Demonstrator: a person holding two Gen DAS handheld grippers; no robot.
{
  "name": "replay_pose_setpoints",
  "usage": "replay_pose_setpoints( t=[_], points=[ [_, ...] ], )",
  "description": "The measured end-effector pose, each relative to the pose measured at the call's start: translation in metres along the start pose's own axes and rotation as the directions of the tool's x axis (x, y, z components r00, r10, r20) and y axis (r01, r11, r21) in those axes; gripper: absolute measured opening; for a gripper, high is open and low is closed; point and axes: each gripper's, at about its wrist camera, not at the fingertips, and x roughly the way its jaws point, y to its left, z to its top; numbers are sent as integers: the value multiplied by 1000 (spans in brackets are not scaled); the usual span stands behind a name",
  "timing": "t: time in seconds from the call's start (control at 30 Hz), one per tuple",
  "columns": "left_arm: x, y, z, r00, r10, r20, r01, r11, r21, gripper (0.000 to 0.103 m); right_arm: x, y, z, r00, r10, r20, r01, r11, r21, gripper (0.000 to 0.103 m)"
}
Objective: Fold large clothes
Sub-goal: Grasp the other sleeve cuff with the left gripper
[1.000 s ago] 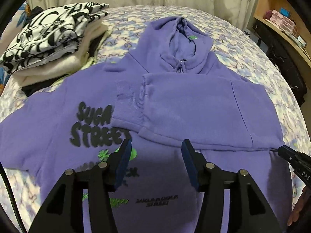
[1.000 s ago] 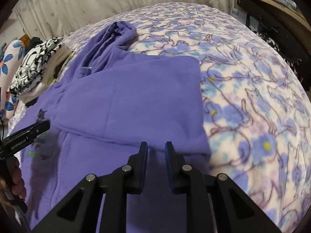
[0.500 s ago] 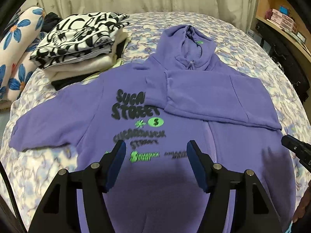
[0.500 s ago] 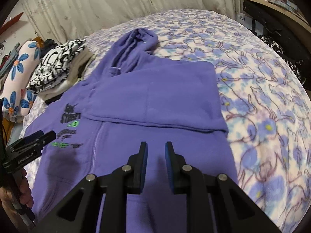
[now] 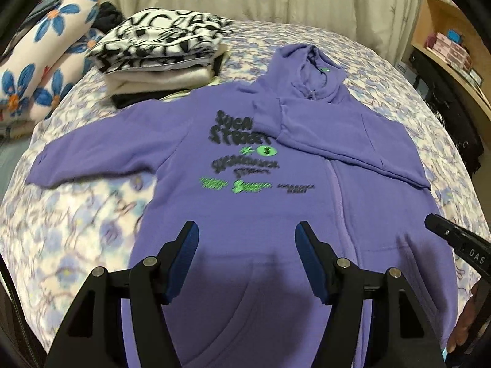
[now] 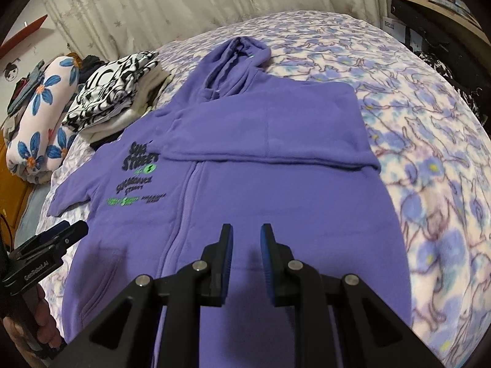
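Observation:
A purple zip hoodie with black and green print lies face up on the bed; it also shows in the right wrist view. Its right sleeve is folded across the chest. Its left sleeve lies spread out to the left. My left gripper is open and empty above the lower front. My right gripper hangs above the lower right front with a narrow gap between its fingers and nothing in it. Each gripper shows at the edge of the other's view.
A stack of folded clothes with a black-and-white top piece sits at the back left of the floral bedspread. A rolled flowered blanket lies further left. Shelves with boxes stand at the right.
Both grippers have pulled back and up from the hoodie, so more of it shows. The left jaws have opened wider. The hoodie has not moved.

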Motion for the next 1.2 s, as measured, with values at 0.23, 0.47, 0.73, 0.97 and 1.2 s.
replay_pose_setpoints(
  t=[0.23, 0.47, 0.73, 0.97, 1.2],
  points=[
    [-24, 32, -24, 998, 51, 26, -49, 997, -59, 64, -6, 33, -18, 998, 58, -3, -58, 998, -15, 18],
    [-38, 73, -40, 994, 105, 30, -101, 989, -109, 64, -6, 72, -26, 997, 80, -15, -81, 993, -85, 18],
    [-35, 125, -40, 993, 112, 28, -104, 974, -201, 65, 7, 125, -21, 994, 109, -26, -112, 984, -142, 18],
    [-19, 183, -31, 995, 97, 36, -83, 954, -287, 65, 30, 169, -15, 992, 119, -45, -125, 975, -184, 27],
    [7, 252, -21, 997, 61, 47, -36, 911, -410, 65, 60, 211, -9, 989, 133, -67, -144, 966, -215, 27]
  ],
)
